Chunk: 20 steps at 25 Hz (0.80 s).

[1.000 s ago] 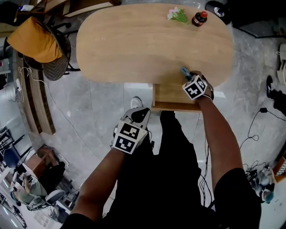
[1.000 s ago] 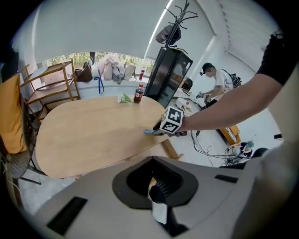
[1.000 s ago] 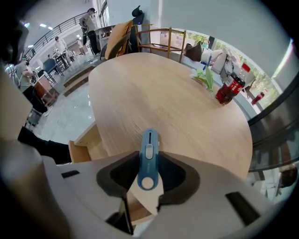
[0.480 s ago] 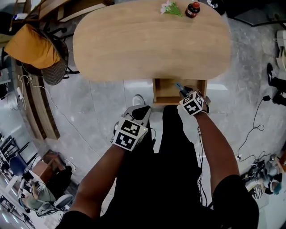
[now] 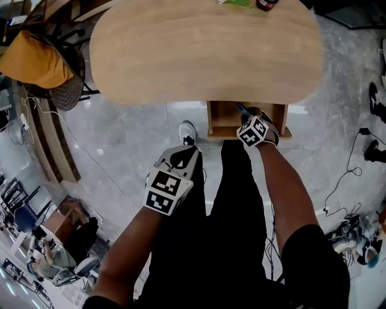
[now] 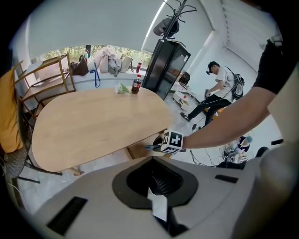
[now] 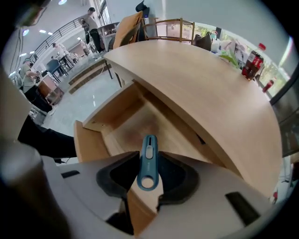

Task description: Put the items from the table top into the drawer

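My right gripper [image 5: 244, 112] is shut on a blue utility knife [image 5: 240, 109] and points down over the open wooden drawer [image 5: 224, 124] under the table's near edge. In the right gripper view the blue utility knife [image 7: 148, 161] sticks out between the jaws above the bare drawer [image 7: 135, 123] floor. A dark cola bottle [image 5: 265, 3] and a small flower bunch [image 5: 235, 2] stand at the far edge of the oval table [image 5: 199, 54]. My left gripper [image 5: 181, 158] hangs by my legs, shut and holding nothing.
A chair with an orange cloth [image 5: 36, 60] stands left of the table. Cables [image 5: 344, 175] trail on the floor at right. A white shoe [image 5: 187, 130] is near the drawer. A person [image 6: 217, 88] and a black cabinet [image 6: 168, 65] are beyond the table.
My right gripper carried the knife from the table's near edge back towards me and down over the open drawer. The left gripper barely shifted.
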{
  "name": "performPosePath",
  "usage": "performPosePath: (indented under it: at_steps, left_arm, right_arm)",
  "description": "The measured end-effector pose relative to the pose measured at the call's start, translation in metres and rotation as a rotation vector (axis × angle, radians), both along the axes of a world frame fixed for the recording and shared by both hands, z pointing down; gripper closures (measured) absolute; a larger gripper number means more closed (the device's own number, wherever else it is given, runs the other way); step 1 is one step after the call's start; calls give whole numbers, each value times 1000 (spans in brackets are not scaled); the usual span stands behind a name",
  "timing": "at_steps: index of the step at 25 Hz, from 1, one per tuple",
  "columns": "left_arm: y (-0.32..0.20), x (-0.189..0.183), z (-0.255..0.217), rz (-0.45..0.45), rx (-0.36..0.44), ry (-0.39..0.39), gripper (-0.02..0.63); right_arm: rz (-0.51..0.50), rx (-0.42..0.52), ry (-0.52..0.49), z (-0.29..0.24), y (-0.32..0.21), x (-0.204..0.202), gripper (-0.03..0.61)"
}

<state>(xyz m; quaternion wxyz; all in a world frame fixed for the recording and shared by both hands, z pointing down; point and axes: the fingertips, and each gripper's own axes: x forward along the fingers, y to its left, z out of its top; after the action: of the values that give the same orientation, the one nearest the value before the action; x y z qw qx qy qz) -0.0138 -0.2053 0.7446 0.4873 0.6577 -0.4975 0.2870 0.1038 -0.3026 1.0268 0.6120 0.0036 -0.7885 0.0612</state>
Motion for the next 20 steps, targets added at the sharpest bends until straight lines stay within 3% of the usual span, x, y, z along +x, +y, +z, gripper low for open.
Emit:
performPosePath:
  at_steps: [5,9,11,15,20]
  left_arm:
    - [10,1,-3,-21,0,11,612]
    - [13,-1,-9,-28,12,21,612]
    - [10,-2,-12,-29,21,27,612]
    - [-2,-7,-35,-18,68,42,612]
    - [-16,-6,-86,58,157,57,612]
  right_arm:
    - [-2,27,63,40,-5,1,459]
    - [32,22,88,39,-4,2,440]
    - [50,3,85,28,-1,2,410]
    - [58,2,94,-8,6,7,410]
    - [128,-2,71,-83,15,17,410]
